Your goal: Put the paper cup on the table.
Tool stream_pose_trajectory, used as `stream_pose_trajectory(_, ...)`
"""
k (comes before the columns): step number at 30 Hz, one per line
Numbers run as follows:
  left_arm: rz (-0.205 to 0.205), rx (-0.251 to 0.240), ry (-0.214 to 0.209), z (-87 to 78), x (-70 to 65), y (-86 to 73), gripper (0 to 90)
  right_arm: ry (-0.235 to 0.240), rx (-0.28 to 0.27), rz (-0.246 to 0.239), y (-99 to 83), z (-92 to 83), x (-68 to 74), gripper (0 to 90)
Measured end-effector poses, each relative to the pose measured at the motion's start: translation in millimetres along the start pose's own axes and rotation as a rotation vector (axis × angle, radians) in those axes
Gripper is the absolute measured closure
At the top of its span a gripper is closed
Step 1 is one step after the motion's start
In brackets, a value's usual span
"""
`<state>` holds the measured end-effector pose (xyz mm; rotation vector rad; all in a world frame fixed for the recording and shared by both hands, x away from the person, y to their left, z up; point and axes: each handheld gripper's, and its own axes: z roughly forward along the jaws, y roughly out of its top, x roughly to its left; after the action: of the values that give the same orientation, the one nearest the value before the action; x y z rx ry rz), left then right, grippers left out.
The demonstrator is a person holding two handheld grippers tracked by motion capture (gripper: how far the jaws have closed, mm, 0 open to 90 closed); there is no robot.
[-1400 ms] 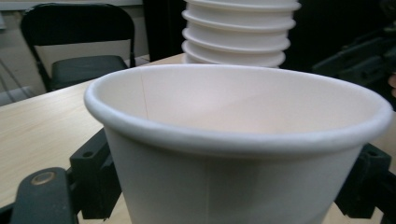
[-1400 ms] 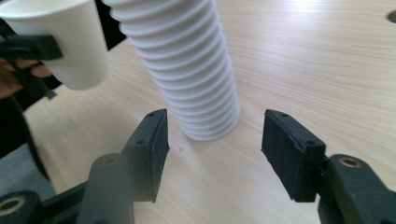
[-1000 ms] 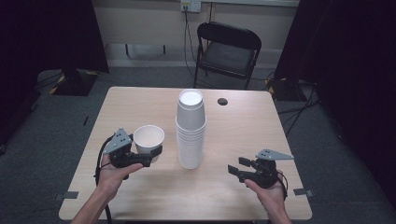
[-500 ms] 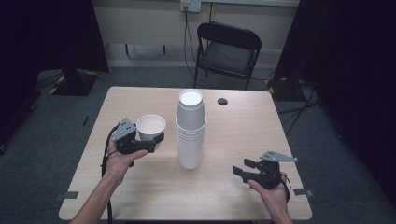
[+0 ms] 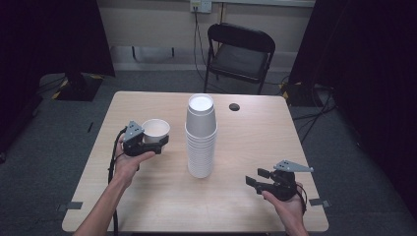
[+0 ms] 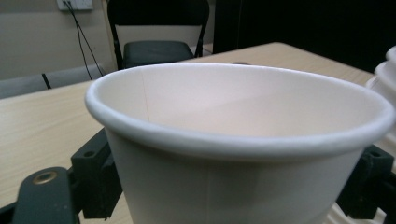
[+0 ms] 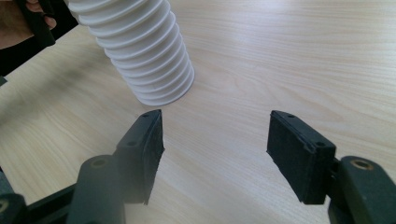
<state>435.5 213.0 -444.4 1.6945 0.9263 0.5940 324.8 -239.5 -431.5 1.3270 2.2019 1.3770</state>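
Cup (image 5: pixel 156 130), empty, clamped in left gripper (image 5: pixel 156 142), now farther up-frame, left of stack (image 5: pixel 200 137); right gripper (image 5: pixel 256 180) open, idle.

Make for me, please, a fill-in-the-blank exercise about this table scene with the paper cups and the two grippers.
1. The left gripper holds a single white paper ____.
2. The jaws of the right gripper stand ____, with nothing between them.
3. The stack of cups stands upside down on the ____.
4. Behind the table stands a black folding ____.

Missing words: cup; open; table; chair
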Motion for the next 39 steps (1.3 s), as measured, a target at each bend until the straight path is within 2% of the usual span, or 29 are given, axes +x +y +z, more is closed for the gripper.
stream_pose_trajectory(2,0.013,0.030,0.005,5.6,0.8,-3.3,13.9,0.000,0.000,0.001,-0.3,-0.3,0.0,36.3)
stream_pose_trajectory(3,-0.005,0.062,0.008,10.9,2.2,-7.4,13.8,-0.003,0.004,0.001,-1.5,-0.9,0.1,36.3)
stream_pose_trajectory(5,0.001,0.075,0.016,13.1,2.4,-8.9,13.7,-0.001,0.004,0.004,-2.1,-0.8,0.1,36.3)
stream_pose_trajectory(6,0.011,0.076,0.017,15.1,2.3,-10.1,13.7,0.006,0.011,0.008,-3.0,-0.9,0.3,36.3)
stream_pose_trajectory(9,-0.021,0.068,0.016,19.3,4.7,-12.1,13.7,0.005,0.019,0.005,-4.7,-0.1,0.7,36.2)
stream_pose_trajectory(13,-0.019,0.088,0.021,25.3,4.5,-15.4,13.7,0.009,0.018,0.002,-3.8,-0.3,0.5,36.3)
stream_pose_trajectory(14,-0.001,0.089,0.038,27.8,4.1,-16.4,13.7,0.009,0.021,0.002,-3.6,-0.1,0.4,36.3)
stream_pose_trajectory(15,0.000,0.088,0.043,29.7,3.8,-17.1,13.7,0.017,0.026,0.005,-3.6,0.5,-0.2,36.7)
stream_pose_trajectory(17,-0.024,0.096,0.036,34.5,3.9,-20.2,13.7,0.021,0.029,0.008,-3.9,1.0,-0.6,37.1)
stream_pose_trajectory(20,-0.013,0.124,0.021,38.9,0.8,-23.1,13.6,0.024,0.028,0.012,-3.5,0.5,-0.7,37.1)
stream_pose_trajectory(32,-0.001,0.171,-0.010,29.0,0.7,-25.9,13.0,0.034,0.025,0.016,-3.8,0.7,-1.1,36.8)
stream_pose_trajectory(39,-0.021,0.204,-0.014,25.6,5.7,-30.7,13.3,0.037,0.031,0.013,-3.4,2.3,0.6,36.8)
